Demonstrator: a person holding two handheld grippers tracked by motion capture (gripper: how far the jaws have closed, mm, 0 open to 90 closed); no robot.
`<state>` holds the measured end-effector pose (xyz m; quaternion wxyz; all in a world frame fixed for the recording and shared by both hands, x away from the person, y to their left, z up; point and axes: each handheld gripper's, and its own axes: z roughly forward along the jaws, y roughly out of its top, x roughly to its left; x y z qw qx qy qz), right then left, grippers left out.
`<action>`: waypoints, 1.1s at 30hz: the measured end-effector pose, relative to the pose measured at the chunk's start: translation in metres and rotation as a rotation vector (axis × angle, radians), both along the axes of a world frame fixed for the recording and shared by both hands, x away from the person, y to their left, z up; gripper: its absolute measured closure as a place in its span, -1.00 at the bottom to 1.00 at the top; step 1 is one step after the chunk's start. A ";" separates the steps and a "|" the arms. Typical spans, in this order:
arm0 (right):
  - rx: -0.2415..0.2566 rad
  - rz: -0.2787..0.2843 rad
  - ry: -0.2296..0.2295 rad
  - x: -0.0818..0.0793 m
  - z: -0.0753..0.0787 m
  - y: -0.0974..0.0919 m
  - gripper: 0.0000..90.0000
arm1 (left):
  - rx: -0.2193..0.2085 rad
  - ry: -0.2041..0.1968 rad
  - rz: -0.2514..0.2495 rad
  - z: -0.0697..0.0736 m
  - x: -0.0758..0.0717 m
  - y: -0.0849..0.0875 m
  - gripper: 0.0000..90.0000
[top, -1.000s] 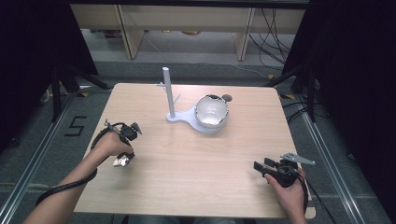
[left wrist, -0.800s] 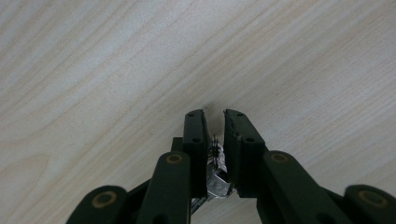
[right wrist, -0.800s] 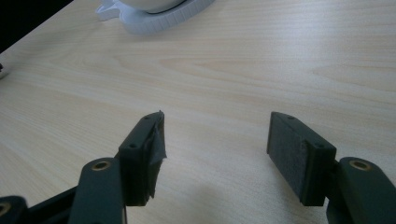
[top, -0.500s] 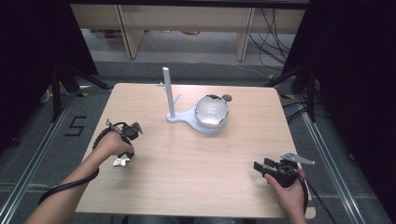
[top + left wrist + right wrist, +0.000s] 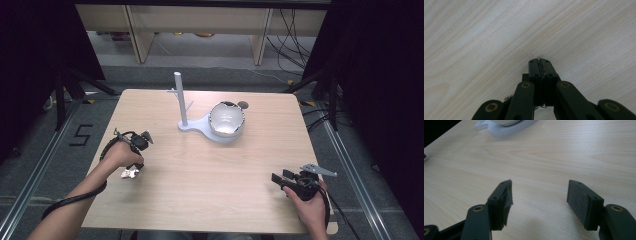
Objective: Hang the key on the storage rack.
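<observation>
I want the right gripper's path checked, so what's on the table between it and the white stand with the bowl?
Nothing: in the high view, bare wood lies between the right gripper and the white stand.

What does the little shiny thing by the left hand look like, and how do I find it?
Start at the wooden table and go to its left edge. Under the left gripper lies a small crinkly silver piece, pinched between its fingers. It glitters, unlike the big bowl on the white stand.

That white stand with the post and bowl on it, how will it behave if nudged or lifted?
The white stand has a wide flat base on the table, so a low push probably slides it. Its tall thin post invites tipping if pushed high. The bowl looks merely seated, tilted, so lifting may shift it.
</observation>
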<state>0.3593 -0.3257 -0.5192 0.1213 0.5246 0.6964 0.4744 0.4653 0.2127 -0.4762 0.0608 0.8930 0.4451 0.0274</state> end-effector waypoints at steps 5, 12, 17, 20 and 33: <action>-0.015 -0.006 0.007 0.000 0.001 -0.001 -0.16 | -0.005 -0.004 0.007 0.001 -0.002 0.000 0.98; 0.001 0.000 0.000 0.000 0.000 0.000 -0.16 | -0.006 -0.019 0.012 0.010 -0.004 -0.001 0.98; 0.005 -0.001 -0.001 0.000 0.000 0.000 -0.16 | -0.003 -0.057 0.003 0.022 -0.003 -0.001 0.98; 0.011 -0.011 0.010 0.000 0.000 0.001 -0.16 | -0.017 -0.080 0.015 0.028 -0.003 -0.002 0.99; 0.011 -0.012 0.015 0.000 0.000 0.001 -0.16 | -0.021 -0.132 0.048 0.066 0.006 -0.002 0.99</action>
